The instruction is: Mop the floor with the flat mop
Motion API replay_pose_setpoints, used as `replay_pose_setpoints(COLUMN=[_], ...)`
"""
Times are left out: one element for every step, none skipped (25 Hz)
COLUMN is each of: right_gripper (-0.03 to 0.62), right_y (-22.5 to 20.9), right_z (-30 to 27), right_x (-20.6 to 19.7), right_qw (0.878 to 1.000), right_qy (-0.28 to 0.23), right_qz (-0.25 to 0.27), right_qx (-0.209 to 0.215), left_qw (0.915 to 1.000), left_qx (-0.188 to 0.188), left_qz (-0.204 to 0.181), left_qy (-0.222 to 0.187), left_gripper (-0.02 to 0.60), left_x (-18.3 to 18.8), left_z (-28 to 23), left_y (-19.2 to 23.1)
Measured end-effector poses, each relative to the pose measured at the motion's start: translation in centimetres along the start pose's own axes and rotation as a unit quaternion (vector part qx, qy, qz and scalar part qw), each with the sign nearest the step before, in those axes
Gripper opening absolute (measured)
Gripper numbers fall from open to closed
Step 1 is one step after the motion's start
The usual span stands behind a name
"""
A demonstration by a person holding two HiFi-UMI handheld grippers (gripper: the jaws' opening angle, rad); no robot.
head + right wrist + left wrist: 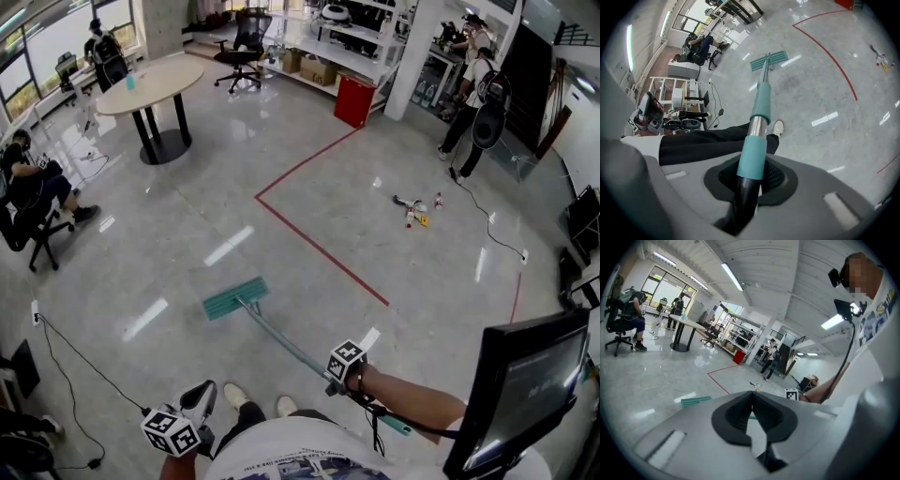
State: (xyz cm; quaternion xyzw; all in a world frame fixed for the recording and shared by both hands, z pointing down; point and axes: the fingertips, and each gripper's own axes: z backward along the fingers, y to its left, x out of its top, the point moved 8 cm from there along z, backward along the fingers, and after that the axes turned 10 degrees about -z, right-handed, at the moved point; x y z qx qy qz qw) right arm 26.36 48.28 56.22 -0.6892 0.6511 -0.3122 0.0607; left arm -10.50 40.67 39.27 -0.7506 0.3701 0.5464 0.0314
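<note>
The flat mop's teal head lies flat on the grey floor ahead of me, just left of a red tape line. Its handle slants back to my right gripper, which is shut on it. In the right gripper view the teal grip sleeve sits clamped between the jaws, and the mop head shows far down the handle. My left gripper hangs low at the left beside my shoes. It is shut with nothing in it and stays off the mop. The mop head shows beyond its jaws.
A red tape line crosses the floor. Small bottles lie past it. A round table, a seated person and a floor cable are at the left. Two people stand at the back right. A monitor is close on my right.
</note>
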Motion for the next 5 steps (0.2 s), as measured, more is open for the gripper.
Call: replay_pose_setpoints(right_gripper=[0.06, 0.06, 0.06, 0.06, 0.06], right_y=[-0.18, -0.18, -0.06, 0.13, 0.35], right_z=[-0.03, -0.01, 0.06, 0.15, 0.26], right_x=[0.18, 0.28, 0.3, 0.29, 0.26], right_qw=[1.0, 1.0, 1.0, 1.0, 1.0], right_qy=[0.0, 0.0, 0.001, 0.001, 0.002], right_qz=[0.0, 0.0, 0.0, -0.001, -0.001], right_qx=[0.0, 0.0, 0.001, 0.001, 0.002], left_qw=[1.0, 1.0, 1.0, 1.0, 1.0], left_qx=[0.0, 0.0, 0.0, 0.0, 0.0], left_qz=[0.0, -0.001, -0.001, -0.001, 0.0], left_qy=[0.0, 0.0, 0.0, 0.0, 0.0], left_gripper=[0.003, 0.003, 0.003, 0.003, 0.003], left_x=[-0.08, -0.02, 0.13, 0.32, 0.53], left_z=[-0.23, -0.31, -0.27, -0.18, -0.06], left_y=[0.05, 0.11, 0.17, 0.22, 0.26])
